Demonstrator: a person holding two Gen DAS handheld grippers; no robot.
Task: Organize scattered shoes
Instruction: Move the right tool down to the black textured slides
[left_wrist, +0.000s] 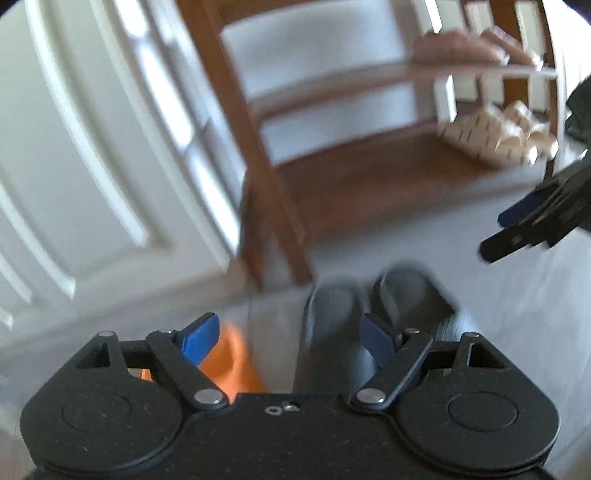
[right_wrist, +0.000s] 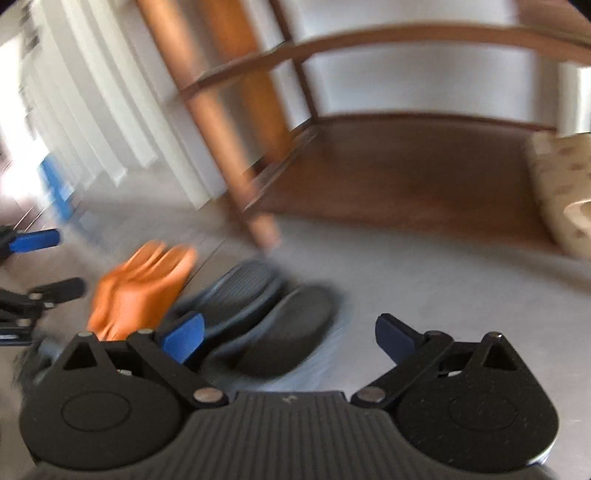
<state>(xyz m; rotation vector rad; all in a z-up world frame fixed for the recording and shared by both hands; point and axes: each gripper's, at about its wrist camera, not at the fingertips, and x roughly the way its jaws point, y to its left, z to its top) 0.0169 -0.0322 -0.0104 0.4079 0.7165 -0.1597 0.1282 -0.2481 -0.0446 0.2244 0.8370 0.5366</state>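
A pair of dark grey slippers (left_wrist: 369, 306) (right_wrist: 266, 314) lies side by side on the pale floor in front of a brown wooden shoe rack (left_wrist: 369, 173) (right_wrist: 406, 173). An orange shoe (left_wrist: 229, 362) (right_wrist: 140, 288) lies just to their left. My left gripper (left_wrist: 288, 339) (right_wrist: 48, 264) hangs open above the grey slippers and the orange shoe, with nothing pressed between its blue pads. My right gripper (right_wrist: 288, 338) (left_wrist: 506, 230) is also open, above the grey pair and slightly to its right. Both views are blurred.
Cream patterned slippers (left_wrist: 495, 133) (right_wrist: 561, 192) sit at the right of the rack's bottom shelf. Pinkish-brown shoes (left_wrist: 461, 48) rest on the shelf above. A white panelled door (left_wrist: 92, 147) stands to the left of the rack. Bare shelf board lies left of the cream pair.
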